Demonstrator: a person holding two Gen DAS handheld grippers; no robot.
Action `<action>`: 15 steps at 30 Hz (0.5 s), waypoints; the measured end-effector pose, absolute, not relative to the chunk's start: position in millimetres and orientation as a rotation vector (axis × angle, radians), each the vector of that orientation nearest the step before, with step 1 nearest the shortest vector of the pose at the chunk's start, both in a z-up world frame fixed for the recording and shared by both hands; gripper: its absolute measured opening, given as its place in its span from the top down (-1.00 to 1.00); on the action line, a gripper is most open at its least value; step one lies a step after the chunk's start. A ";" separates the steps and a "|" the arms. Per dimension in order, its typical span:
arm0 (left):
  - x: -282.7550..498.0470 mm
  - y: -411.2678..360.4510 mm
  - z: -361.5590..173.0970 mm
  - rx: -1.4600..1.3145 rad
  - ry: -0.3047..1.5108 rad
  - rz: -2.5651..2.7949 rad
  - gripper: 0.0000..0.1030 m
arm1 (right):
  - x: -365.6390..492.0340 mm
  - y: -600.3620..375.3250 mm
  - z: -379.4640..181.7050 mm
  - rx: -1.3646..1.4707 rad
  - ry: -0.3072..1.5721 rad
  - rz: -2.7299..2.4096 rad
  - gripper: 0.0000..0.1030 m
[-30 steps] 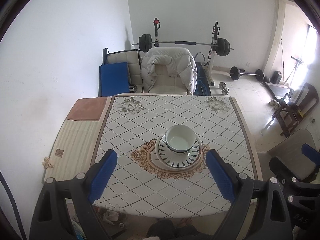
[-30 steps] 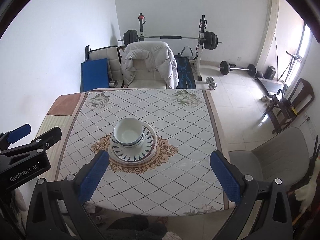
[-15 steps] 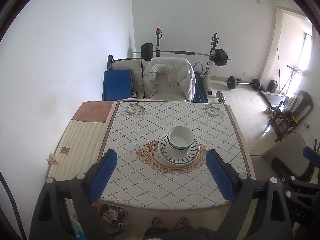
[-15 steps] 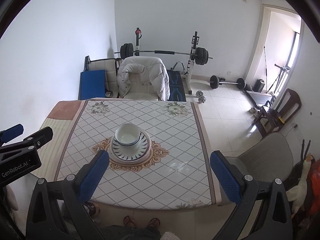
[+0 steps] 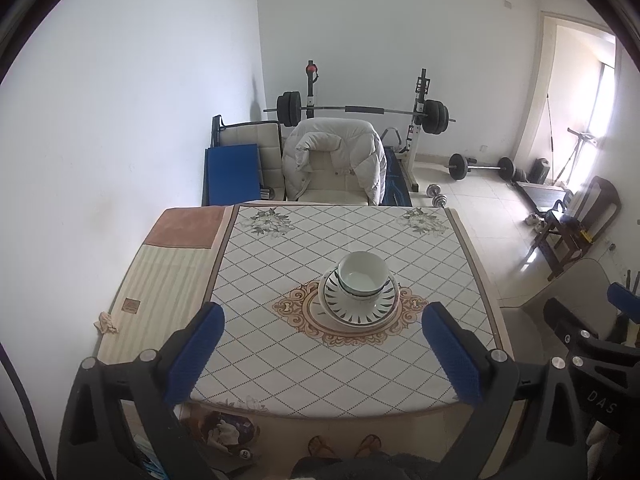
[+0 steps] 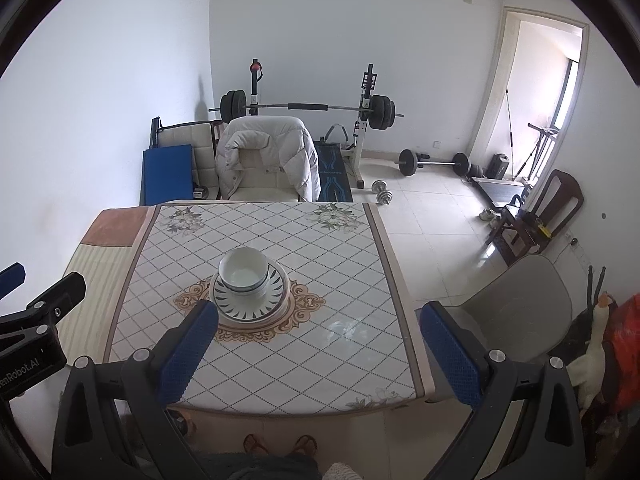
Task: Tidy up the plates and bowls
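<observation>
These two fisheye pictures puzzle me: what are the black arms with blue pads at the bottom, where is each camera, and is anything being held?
Each camera rides on a hand-held gripper carried by a person and looks along its two blue-padded fingers. One view shows the left hand-held gripper, its jaws opening with nothing between them. The other shows the right hand-held gripper, open and empty too. On the table a white bowl sits in a stack of patterned plates. Nothing is held.

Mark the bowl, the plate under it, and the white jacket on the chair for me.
bowl (image 5: 362,276), left wrist view, on its inner floor.
plate (image 5: 356,312), left wrist view, on the striped near rim.
white jacket (image 6: 298,156), right wrist view, on the sleeve draped over the chair.
</observation>
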State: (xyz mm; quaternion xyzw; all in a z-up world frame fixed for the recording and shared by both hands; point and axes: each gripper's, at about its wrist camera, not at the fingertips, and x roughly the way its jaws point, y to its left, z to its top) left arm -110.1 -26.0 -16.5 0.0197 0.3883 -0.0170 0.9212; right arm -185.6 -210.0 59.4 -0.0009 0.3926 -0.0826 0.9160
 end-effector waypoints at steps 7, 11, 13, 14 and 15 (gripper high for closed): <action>-112.6 -21.2 -19.9 0.035 0.807 -0.033 -0.97 | -181.6 -208.3 54.6 -0.009 0.826 -0.176 -1.00; -114.6 -17.4 -20.4 0.036 0.804 -0.023 -0.97 | -182.3 -207.0 56.8 -0.014 0.822 -0.179 -1.00; -115.8 -16.2 -20.3 0.036 0.804 -0.019 -0.97 | -181.5 -204.3 56.9 -0.019 0.821 -0.175 -1.00; -116.0 -14.8 -20.7 0.037 0.803 -0.016 -0.97 | -182.5 -202.7 57.0 -0.022 0.821 -0.174 -1.00; -116.5 -13.8 -20.7 0.039 0.804 -0.014 -0.97 | -182.2 -201.5 56.8 -0.024 0.821 -0.173 -1.00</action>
